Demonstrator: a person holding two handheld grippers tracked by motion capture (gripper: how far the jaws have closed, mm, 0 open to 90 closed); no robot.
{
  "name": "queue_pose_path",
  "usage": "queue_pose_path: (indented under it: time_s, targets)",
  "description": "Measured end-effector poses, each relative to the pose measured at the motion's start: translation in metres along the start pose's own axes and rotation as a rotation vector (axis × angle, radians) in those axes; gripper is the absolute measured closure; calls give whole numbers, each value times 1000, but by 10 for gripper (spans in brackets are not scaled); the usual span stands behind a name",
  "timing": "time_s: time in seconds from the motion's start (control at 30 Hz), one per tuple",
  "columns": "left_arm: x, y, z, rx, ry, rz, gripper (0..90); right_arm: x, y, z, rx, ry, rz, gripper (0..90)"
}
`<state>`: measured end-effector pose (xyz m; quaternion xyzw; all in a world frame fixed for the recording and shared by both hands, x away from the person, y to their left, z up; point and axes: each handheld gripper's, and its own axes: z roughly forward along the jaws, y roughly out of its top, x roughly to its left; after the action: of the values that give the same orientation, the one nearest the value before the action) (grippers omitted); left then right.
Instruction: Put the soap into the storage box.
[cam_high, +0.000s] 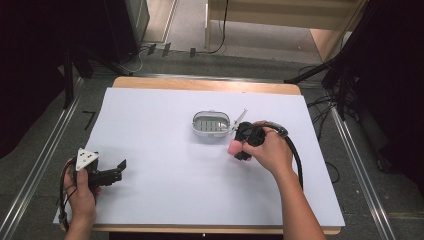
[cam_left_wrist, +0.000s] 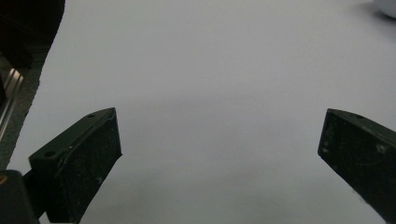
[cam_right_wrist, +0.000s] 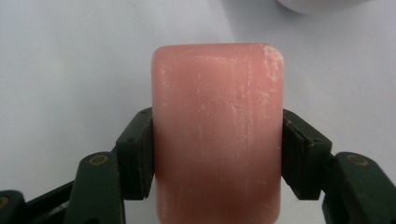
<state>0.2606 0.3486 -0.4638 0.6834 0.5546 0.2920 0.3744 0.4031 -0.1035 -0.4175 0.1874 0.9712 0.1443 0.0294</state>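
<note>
Right gripper (cam_high: 239, 148) pinches a pink soap bar (cam_high: 233, 148) just beside the soap dish (cam_high: 211, 124) in the high view; left gripper (cam_high: 116, 170) idles well apart from the dish. Left gripper view: jaws spread over bare table (cam_left_wrist: 210, 70). Right gripper view: jaws squeeze the soap's (cam_right_wrist: 217, 126) sides; slick soap could slip out.

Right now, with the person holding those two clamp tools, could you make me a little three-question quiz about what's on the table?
1. True or false: the right gripper is shut on a pink bar of soap.
2. Which is the left gripper doing? A) holding the soap dish B) open over bare white paper C) gripping a cable
3. Fill in: the soap dish holds ____.

Key
1. True; its jaws press the bar's two sides.
2. B; its jaws stand wide apart above the white paper.
3. Nothing; its ribbed floor is bare, and the soap sits just beside it.
</note>
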Motion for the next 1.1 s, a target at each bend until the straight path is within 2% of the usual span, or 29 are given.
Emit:
queue_pose_path:
  time_s: [0.17, 0.33, 0.37, 0.73, 1.0, 1.1]
  targets:
    - [1, 0, 0, 1, -4, -1, 0, 3, 9, 3, 3, 9, -40, 389]
    - [1, 0, 0, 3, -5, -1, 0, 8, 20, 4, 0, 24, -57, 389]
    - [1, 0, 0, 3, -5, -1, 0, 7, 22, 5, -7, 22, -74, 389]
    - [1, 0, 0, 1, -7, -1, 0, 14, 39, 9, 4, 32, -112, 389]
    - [0, 0, 0, 2, -6, 0, 0, 14, 49, 4, 0, 33, -118, 390]
    - [0, 0, 0, 3, -5, 0, 0, 12, 54, 2, -2, 35, -138, 389]
